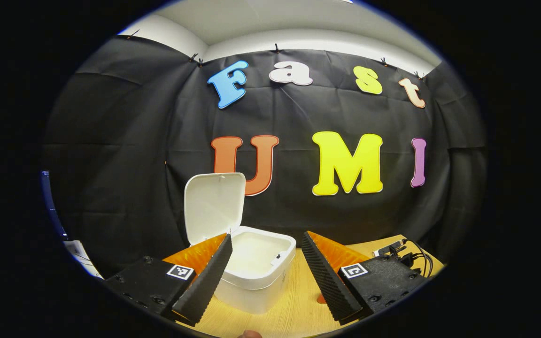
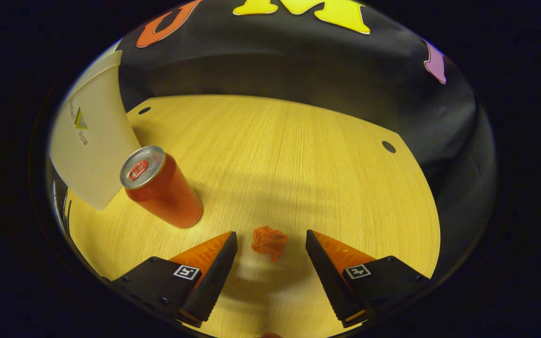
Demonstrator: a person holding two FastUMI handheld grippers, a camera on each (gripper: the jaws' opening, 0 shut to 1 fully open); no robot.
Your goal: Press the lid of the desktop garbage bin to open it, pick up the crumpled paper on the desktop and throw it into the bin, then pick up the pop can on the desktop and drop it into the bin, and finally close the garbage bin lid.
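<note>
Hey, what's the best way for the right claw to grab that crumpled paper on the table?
Probably take the crumpled paper across its middle, coming straight down from above. It is a small, irregular wad lying loose on the wooden table, already between the open fingers of the right claw, so closing on its two sides should catch it. The pop can stands apart, to one side.

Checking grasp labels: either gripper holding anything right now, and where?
Nothing held. Right gripper open, fingers either side of the crumpled paper, not touching. Left gripper open before the bin.
</note>
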